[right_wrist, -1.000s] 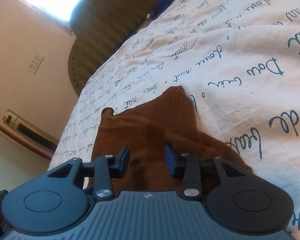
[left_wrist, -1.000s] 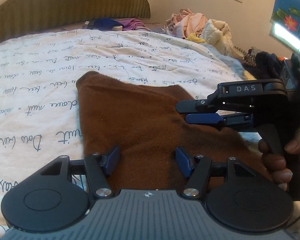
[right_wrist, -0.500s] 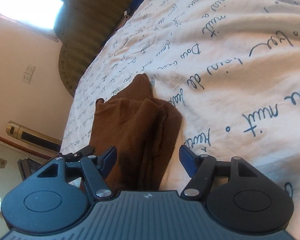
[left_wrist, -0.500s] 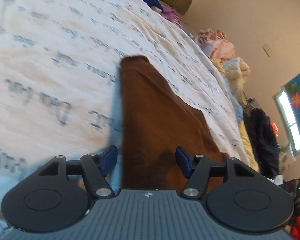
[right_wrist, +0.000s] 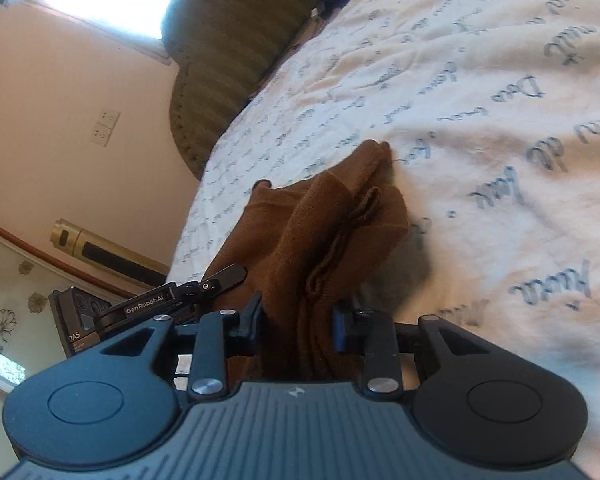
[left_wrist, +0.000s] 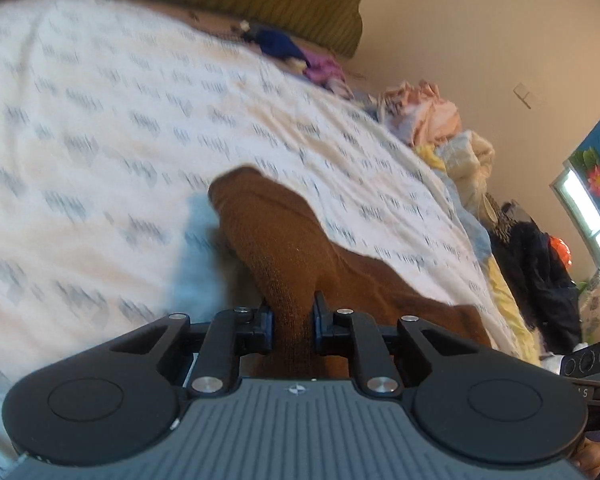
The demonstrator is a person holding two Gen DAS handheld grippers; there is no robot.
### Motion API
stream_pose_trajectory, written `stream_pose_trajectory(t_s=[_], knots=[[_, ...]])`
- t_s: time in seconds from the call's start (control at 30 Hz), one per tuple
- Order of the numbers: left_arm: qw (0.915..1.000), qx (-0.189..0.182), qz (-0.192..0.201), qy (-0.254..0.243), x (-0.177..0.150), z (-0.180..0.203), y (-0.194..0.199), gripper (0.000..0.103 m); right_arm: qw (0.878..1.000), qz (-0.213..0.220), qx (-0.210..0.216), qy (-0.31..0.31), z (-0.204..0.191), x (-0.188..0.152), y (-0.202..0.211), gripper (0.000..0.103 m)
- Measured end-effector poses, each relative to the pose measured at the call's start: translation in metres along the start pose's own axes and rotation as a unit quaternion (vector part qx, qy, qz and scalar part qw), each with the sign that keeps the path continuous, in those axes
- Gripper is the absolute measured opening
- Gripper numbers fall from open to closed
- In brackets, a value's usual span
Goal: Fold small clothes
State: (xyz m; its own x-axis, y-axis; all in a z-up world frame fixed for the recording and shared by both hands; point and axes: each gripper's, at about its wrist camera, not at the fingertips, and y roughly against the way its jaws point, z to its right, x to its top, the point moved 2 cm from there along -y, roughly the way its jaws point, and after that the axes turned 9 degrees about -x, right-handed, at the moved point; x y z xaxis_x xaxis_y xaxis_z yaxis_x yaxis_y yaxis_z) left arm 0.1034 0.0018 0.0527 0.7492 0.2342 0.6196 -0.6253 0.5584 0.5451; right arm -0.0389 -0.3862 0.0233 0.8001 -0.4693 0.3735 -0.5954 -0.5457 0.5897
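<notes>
Left wrist: left gripper [left_wrist: 293,322] jaws closing, pinching brown garment [left_wrist: 284,248] on bed [left_wrist: 100,128] | right gripper [right_wrist: 298,322] jaws closing on bunched folds [right_wrist: 332,240] | advice: lift both ends level, keep cloth taut, avoid bunching.

Brown garment [left_wrist: 284,248]: coarse matt knit cloth. Bedsheet [left_wrist: 100,128]: soft printed cotton. My left gripper [left_wrist: 293,330]: matt black plastic, steel screws.

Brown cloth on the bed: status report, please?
Left gripper and right gripper closing, brown cloth bunched between both. Cloth partly lifted off bedsheet. Nothing in the way.
</notes>
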Motion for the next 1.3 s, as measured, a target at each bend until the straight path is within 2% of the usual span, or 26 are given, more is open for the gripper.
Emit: stream_pose_trajectory(t_s=[0.13,0.23,0.3,0.37,0.43,0.47,0.5,0.67,0.7,0.73,0.77,0.8,0.83,0.87,1.0,1.03,1.07,1.13,1.23,1.3], knots=[[0.9985,0.05,0.02,-0.003,0.036,-0.033,0.016,0.019,0.999,-0.019,0.025,0.026,-0.032,0.011,-0.047,0.031],[0.9968,0.078,-0.014,0.014,0.042,-0.068,0.009,0.021,0.998,-0.038,0.03,0.034,-0.044,0.017,-0.088,0.033],[0.9967,0.072,-0.024,0.029,0.033,-0.082,0.015,0.026,0.998,-0.063,0.005,0.019,-0.038,0.015,-0.113,0.041],[0.9979,0.048,-0.022,0.038,0.021,-0.086,0.031,0.053,0.997,-0.076,-0.008,0.004,-0.031,0.012,-0.117,0.045],[0.9984,0.014,-0.027,0.047,0.005,-0.086,0.044,0.068,0.997,-0.073,0.008,-0.009,-0.026,0.007,-0.102,0.06],[0.998,0.001,-0.033,0.054,-0.003,-0.086,0.048,0.072,0.998,-0.066,0.012,-0.005,-0.025,0.004,-0.091,0.075],[0.997,-0.013,-0.043,0.062,-0.013,-0.084,0.05,0.073,0.998,-0.059,0.011,-0.001,-0.024,0.0,-0.08,0.084],[0.9937,-0.035,-0.079,0.072,-0.042,-0.081,0.045,0.07,0.996,-0.086,0.036,0.001,-0.026,-0.02,-0.061,0.085],[0.9934,-0.035,-0.082,0.072,-0.041,-0.078,0.044,0.067,0.995,-0.094,0.039,0.005,-0.029,-0.024,-0.065,0.084],[0.9919,-0.04,-0.093,0.077,-0.041,-0.077,0.042,0.053,0.994,-0.105,0.034,0.01,-0.031,-0.028,-0.071,0.084],[0.9902,-0.042,-0.104,0.083,-0.04,-0.076,0.041,0.032,0.993,-0.115,0.027,0.016,-0.033,-0.032,-0.078,0.082],[0.9888,-0.044,-0.113,0.087,-0.039,-0.075,0.04,0.03,0.992,-0.116,0.024,0.032,-0.036,-0.035,-0.083,0.064],[0.9886,-0.04,-0.115,0.089,-0.037,-0.074,0.042,0.028,0.992,-0.113,0.016,0.05,-0.039,-0.037,-0.085,0.043],[0.9886,-0.039,-0.117,0.086,-0.037,-0.072,0.045,0.025,0.99,-0.129,0.0,0.055,-0.041,-0.038,-0.088,0.021],[0.9883,-0.032,-0.135,0.063,-0.046,-0.067,0.057,0.025,0.987,-0.137,0.011,0.084,-0.049,-0.044,-0.067,0.02],[0.9887,-0.015,-0.14,0.053,-0.051,-0.069,0.054,0.028,0.987,-0.137,0.008,0.088,-0.048,-0.046,-0.062,0.02],[0.989,-0.006,-0.14,0.047,-0.055,-0.07,0.05,0.035,0.986,-0.139,0.001,0.093,-0.045,-0.049,-0.061,0.02],[0.9915,-0.007,-0.124,0.039,-0.057,-0.07,0.051,0.038,0.985,-0.144,-0.015,0.095,-0.035,-0.053,-0.066,0.021],[0.9961,0.006,-0.088,-0.011,-0.051,-0.057,0.081,0.041,0.99,-0.137,0.015,0.026,-0.022,-0.044,-0.058,0.04],[0.9952,0.042,-0.039,-0.08,-0.043,-0.039,0.106,0.052,0.995,-0.095,0.013,0.032,-0.024,-0.029,-0.036,0.075]])
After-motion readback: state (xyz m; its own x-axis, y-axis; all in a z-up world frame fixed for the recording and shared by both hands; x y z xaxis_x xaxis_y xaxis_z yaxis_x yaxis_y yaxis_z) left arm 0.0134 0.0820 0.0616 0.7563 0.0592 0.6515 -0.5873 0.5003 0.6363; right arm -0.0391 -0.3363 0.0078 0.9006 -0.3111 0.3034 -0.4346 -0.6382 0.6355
